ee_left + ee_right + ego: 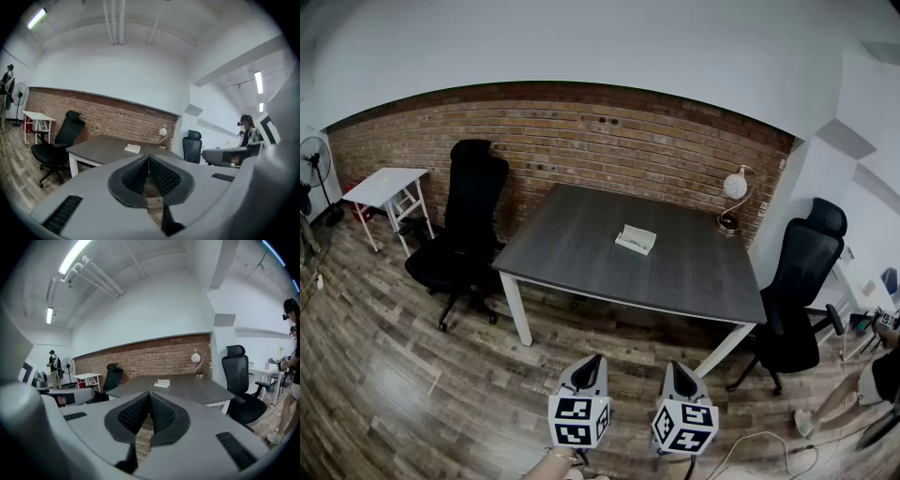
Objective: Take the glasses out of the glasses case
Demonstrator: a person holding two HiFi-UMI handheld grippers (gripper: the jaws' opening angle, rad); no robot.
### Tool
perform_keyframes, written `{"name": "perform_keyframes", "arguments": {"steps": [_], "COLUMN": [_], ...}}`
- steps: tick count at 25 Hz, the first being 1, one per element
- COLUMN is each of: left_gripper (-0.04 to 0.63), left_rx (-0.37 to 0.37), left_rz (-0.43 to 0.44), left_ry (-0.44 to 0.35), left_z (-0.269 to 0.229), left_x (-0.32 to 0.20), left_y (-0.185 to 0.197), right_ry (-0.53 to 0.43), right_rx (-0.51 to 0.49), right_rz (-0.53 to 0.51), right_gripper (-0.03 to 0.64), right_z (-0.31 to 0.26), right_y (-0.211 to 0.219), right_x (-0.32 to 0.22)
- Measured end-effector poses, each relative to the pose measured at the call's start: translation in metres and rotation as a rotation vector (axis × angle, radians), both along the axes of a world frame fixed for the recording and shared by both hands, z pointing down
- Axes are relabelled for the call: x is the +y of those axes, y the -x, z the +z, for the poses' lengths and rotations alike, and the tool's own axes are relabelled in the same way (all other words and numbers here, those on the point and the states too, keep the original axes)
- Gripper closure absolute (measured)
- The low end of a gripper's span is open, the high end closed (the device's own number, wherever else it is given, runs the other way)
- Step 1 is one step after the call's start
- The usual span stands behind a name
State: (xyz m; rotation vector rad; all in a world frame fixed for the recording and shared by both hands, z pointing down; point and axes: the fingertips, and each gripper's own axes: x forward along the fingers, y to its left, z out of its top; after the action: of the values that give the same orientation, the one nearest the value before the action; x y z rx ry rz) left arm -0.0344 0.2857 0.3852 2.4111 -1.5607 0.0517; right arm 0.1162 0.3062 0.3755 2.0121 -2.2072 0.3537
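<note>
Overhead, a dark grey bench (581, 244) on white legs stands against a brick wall (581, 131) on a wood plank floor (394, 375). A black office chair (469, 225) sits at its left side and another chair (802, 281) at its right. A globe lamp (733, 192) stands on the far right corner of the bench. A small white table (386, 186) and a fan (313, 159) are off to the left.

The glasses case (636, 239), pale and flat, lies alone near the middle of the bench; whether it is open is too small to tell. The left gripper (596, 358) and right gripper (672, 366) are held side by side over the floor, well short of the bench and pointing toward it. Each gripper's jaws are pressed together with nothing between them.

Only the left gripper view shows ceiling lights and a person (246, 129) standing at the right. The right gripper view alone shows a second person (54, 364) beside the fan.
</note>
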Motion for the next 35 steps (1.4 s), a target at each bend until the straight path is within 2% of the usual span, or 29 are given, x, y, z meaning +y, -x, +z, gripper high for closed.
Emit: {"name": "perform_keyframes", "arguments": {"steps": [12,22,28,35], "left_gripper": [0.575,0.575,0.575,0.575], "left_rx": [0.004,-0.009,-0.016,-0.019], "left_rz": [-0.003,0.011,0.007,-0.012], "left_ry": [0.003,0.012,0.003,-0.01], "left_z": [0.003,0.012,0.015,0.012], "left_x": [-0.006,-0.021,-0.044,-0.088], "left_y": [0.022,0.026,0.019,0.017], "right_ry": [-0.024,0.007,0.003,-0.02], "right_rx": [-0.023,-0.04,-0.04,-0.026], "right_rz": [0.012,0.042,0.056,0.047], "right_gripper": [0.584,0.584,0.584,0.584], "right_z": [-0.002,0.012,0.016,0.008], "right_y": [0.017,0.016,0.004,-0.004], "right_x": [-0.001,-0.01,-0.03,-0.08]}}
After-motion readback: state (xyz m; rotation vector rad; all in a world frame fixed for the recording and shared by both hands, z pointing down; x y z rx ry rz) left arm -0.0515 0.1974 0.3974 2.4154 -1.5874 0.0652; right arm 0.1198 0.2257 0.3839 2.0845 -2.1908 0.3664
